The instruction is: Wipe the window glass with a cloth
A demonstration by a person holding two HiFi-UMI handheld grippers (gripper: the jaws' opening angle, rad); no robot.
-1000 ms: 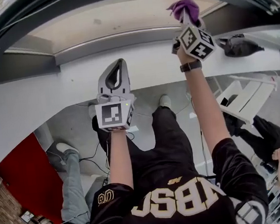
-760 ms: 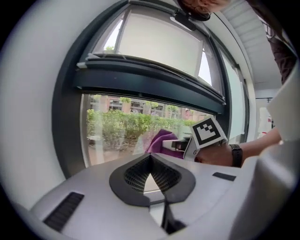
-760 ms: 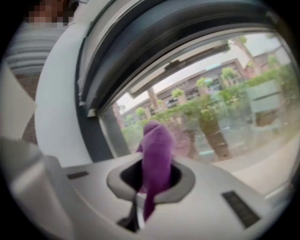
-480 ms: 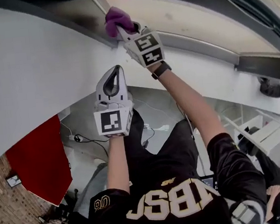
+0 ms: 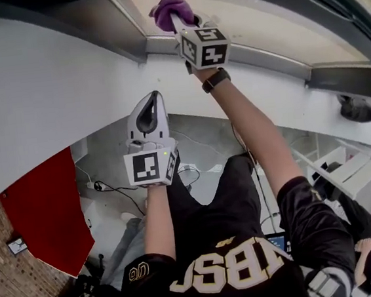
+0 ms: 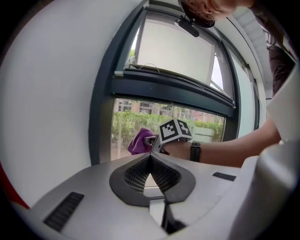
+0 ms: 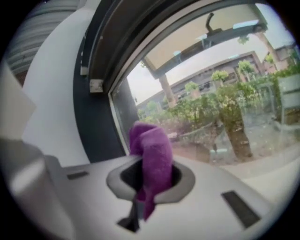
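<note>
Head view looks steeply down along the person's two raised arms towards the window glass (image 5: 245,23), which is the largest thing here; through it, in the right gripper view, green bushes and buildings are seen clearly, and I can find no streak, wet mark or dirt that would tell which part was wiped and which was not. Around the pane runs the dark window frame (image 6: 101,117), and under it the white wall (image 5: 50,112); the right arm (image 5: 263,136) is stretched far up to the pane, while the other arm is kept lower, in front of the wall. Left hand-held gripper (image 5: 154,96) has its jaws closed together with nothing between them, and it points at the window without reaching it; the right hand-held gripper (image 5: 176,20) is clamped firmly on the purple cloth (image 7: 152,147), which stands out of the jaws as a folded bunch. This cloth is at the lower part of the pane, close beside the dark upright of the frame; in the left gripper view it seems to lie against the glass, but whether it really touches I cannot confirm. My judgement is that the wiping is under way at this corner; how much of the pane is already finished the pictures do not settle, so what is left may be most of the glass or only this edge. A dark watch (image 5: 214,80) sits on the right wrist.
</note>
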